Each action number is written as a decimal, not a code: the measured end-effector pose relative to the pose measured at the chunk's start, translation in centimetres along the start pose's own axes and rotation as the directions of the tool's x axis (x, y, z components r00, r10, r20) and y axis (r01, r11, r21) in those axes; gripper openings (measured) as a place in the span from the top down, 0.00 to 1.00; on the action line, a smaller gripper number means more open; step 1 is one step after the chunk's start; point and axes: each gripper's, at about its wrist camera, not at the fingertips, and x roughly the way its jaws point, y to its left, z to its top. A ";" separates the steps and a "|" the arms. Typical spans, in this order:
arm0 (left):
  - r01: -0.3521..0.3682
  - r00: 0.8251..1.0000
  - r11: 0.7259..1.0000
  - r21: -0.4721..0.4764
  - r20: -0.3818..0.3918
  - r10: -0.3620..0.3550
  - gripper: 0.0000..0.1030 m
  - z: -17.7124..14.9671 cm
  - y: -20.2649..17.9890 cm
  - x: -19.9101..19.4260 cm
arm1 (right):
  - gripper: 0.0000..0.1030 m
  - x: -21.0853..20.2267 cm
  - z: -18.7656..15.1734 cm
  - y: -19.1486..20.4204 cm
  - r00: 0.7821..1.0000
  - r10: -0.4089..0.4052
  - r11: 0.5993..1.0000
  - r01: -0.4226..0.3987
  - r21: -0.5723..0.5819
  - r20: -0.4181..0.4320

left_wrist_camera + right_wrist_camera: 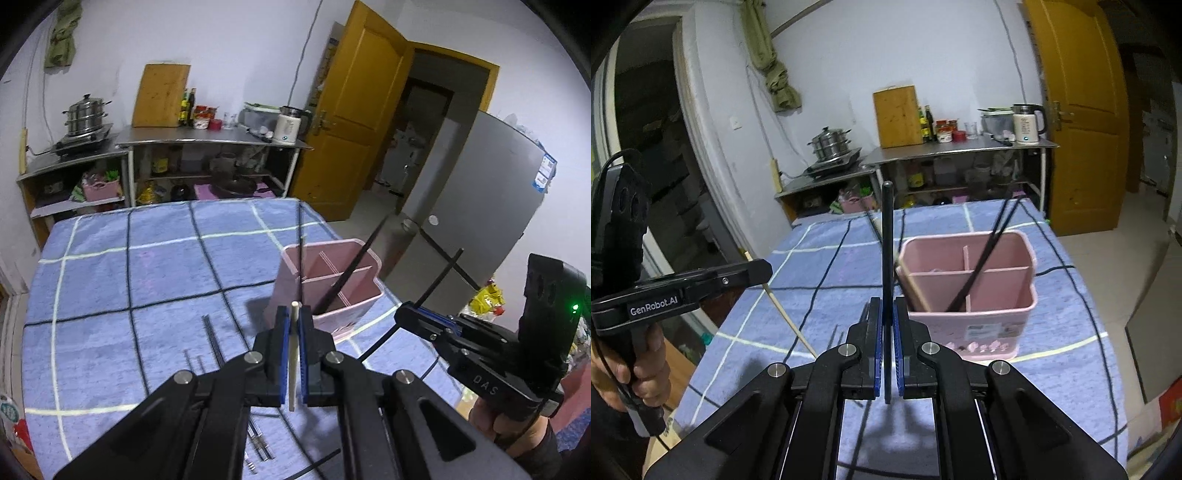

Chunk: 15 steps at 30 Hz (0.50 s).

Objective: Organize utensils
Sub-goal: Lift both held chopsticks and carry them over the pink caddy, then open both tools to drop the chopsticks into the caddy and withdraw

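A pink divided utensil holder [334,280] [971,295] stands on the blue checked cloth. Black chopsticks [982,262] lean in it, and light wooden chopsticks [912,284] lean in its left compartment. My left gripper [293,321] is shut on a pale wooden chopstick [293,354], held upright just left of the holder. It also shows in the right wrist view [786,314]. My right gripper [887,314] is shut on a black chopstick [886,258], upright in front of the holder's left side. In the left wrist view this gripper [410,310] sits right of the holder.
Metal chopsticks [214,339] lie loose on the cloth [147,280] near the left gripper. Behind the table stand steel shelves with a steamer pot [85,114], a cutting board [160,96] and a kettle [290,123]. A yellow door [354,110] and a grey fridge [480,206] are at the right.
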 end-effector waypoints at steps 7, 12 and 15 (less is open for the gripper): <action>0.040 0.997 0.999 0.012 0.058 -0.041 0.95 3.6 -1.8 -0.3 | 0.95 -1.7 2.7 -2.0 0.997 -0.030 0.999 0.026 0.044 0.078; 0.052 0.995 0.999 0.014 0.084 -0.053 0.95 6.0 -2.7 -0.1 | 0.95 -2.7 5.1 -2.9 0.989 -0.047 0.997 0.037 0.071 0.138; 0.057 0.993 0.998 0.017 0.103 -0.058 0.95 7.3 -3.0 0.0 | 0.95 -3.0 6.4 -3.4 0.984 -0.053 0.996 0.041 0.076 0.169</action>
